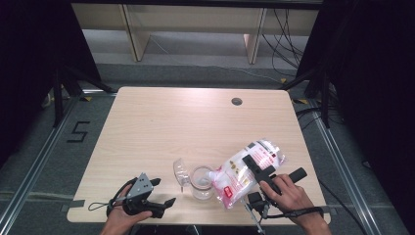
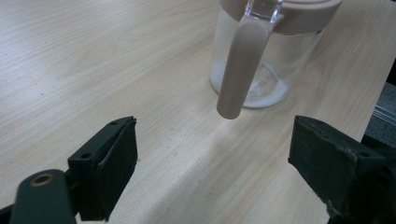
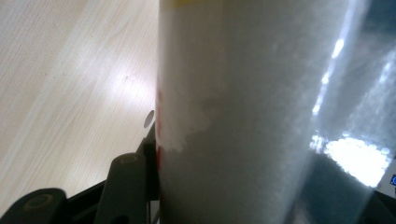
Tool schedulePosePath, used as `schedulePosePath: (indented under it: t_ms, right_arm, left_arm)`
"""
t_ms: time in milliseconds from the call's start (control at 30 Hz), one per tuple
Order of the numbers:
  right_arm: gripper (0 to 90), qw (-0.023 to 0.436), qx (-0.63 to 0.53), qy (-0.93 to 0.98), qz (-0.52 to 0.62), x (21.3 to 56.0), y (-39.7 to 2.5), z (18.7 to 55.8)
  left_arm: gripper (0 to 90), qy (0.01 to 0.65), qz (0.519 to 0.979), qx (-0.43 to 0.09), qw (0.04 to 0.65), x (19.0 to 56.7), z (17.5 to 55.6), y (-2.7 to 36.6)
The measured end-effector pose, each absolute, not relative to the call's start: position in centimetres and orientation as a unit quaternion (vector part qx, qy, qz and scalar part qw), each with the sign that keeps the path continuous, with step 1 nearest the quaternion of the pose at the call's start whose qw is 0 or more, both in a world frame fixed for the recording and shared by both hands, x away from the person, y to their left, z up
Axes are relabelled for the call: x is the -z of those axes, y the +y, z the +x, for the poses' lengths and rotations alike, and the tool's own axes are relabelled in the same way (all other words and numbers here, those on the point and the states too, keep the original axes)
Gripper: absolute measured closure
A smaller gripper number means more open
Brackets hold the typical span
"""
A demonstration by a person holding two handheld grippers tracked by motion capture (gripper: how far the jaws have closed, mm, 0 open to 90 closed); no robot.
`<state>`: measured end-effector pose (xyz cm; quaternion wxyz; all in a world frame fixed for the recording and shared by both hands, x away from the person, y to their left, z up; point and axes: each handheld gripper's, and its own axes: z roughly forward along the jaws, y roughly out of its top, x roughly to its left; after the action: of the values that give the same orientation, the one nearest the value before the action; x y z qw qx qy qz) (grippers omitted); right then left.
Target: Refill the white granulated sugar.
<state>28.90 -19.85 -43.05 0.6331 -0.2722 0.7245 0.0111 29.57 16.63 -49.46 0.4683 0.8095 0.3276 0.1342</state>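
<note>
The right tongs (image 1: 254, 169) pinch a plastic bag (image 1: 247, 174) of white powder and hold it tilted, its long axis running from its upper end, up and away from the jar (image 1: 201, 182), down to its open corner, which points at the jar's mouth. That slope is what the pouring turns on: the bag's low corner sits at the jar's rim on the side toward the right hand (image 1: 288, 193), so the powder has to travel along the bag's length and drop just over that rim. In the right gripper view the bag (image 3: 252, 112) presses against one dark jaw at the lower left, and the white fill shows through the film; the other jaw is hidden behind the bag. The jar stands upright on the worktop (image 1: 195, 122) near its front edge, with its hinged lid (image 1: 180, 172) swung open on the side away from the bag. A thin layer of white already lies in the jar's bottom (image 2: 261, 91). The left tongs (image 1: 159, 196) rest spread and hold nothing, low on the worktop on the jar's lid side, with the jar (image 2: 266, 51) straight ahead of them and apart. The left hand (image 1: 125, 215) is thus the free one, well placed to steady the jar if the pour nudges it.
</note>
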Motion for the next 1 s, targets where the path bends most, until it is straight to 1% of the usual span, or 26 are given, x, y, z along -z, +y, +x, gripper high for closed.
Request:
schedulePosePath:
  t_ms: [133, 433, 467, 1000]
  right_arm:
    - [51.9, 0.632, -0.008, 0.725, -0.275, 42.95, -19.83, 28.92]
    - [52.0, 0.633, -0.010, 0.725, -0.272, 42.89, -19.96, 28.89]
    - [52.0, 0.631, -0.006, 0.727, -0.271, 42.84, -19.95, 28.85]
    - [52.2, 0.631, -0.005, 0.725, -0.274, 42.74, -19.94, 28.80]
  left_arm:
    - [15.1, 0.317, 0.813, -0.139, 0.468, 49.42, 29.68, 16.72]
    - [15.1, 0.327, 0.810, -0.134, 0.468, 49.46, 29.55, 16.62]
    - [15.1, 0.317, 0.815, -0.143, 0.463, 49.36, 29.67, 16.76]
    - [15.1, 0.318, 0.812, -0.142, 0.469, 49.37, 29.67, 16.73]
